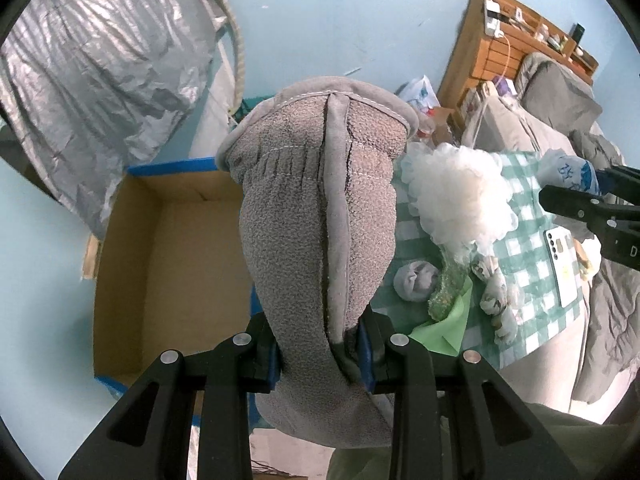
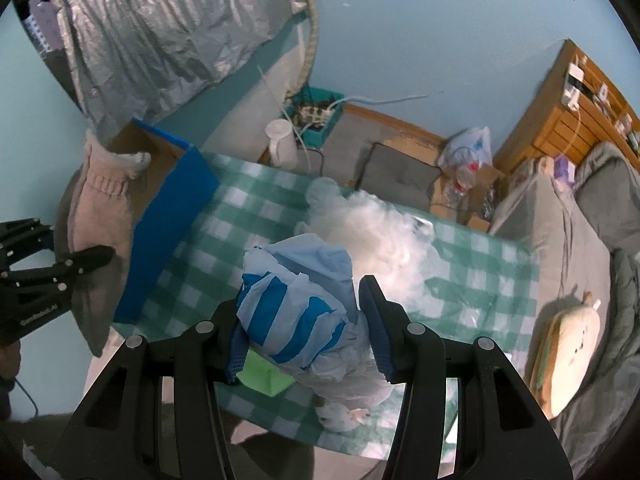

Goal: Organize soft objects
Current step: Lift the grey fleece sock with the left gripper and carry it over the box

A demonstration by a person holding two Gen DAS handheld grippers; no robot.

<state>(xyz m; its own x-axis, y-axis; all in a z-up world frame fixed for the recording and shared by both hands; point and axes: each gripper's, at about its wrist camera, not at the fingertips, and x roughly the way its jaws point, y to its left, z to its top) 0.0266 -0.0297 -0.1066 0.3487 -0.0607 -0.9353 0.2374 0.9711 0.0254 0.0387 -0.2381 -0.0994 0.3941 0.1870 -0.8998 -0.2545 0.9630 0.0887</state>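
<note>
My left gripper [image 1: 320, 356] is shut on a grey fleece mitten [image 1: 316, 208] and holds it in the air beside an open cardboard box [image 1: 132, 264]. The mitten and left gripper [image 2: 92, 258] also show at the left of the right wrist view. My right gripper [image 2: 304, 332] is shut on a crumpled blue-and-white striped plastic bag [image 2: 296, 304] above the green checked cloth [image 2: 240, 220]. A white fluffy mesh puff [image 1: 456, 196] lies on the cloth, with a rolled grey sock [image 1: 416, 280], a green fuzzy item [image 1: 448, 288] and a patterned soft piece [image 1: 496, 300] near it.
A white phone [image 1: 564, 264] lies on the cloth. A cream plush cushion [image 2: 568, 344] rests on the grey bed [image 2: 580, 248]. A wooden headboard shelf [image 1: 500, 44] stands behind. A silver curtain [image 1: 92, 80] hangs at the left. A blue box flap [image 2: 168, 232] borders the cloth.
</note>
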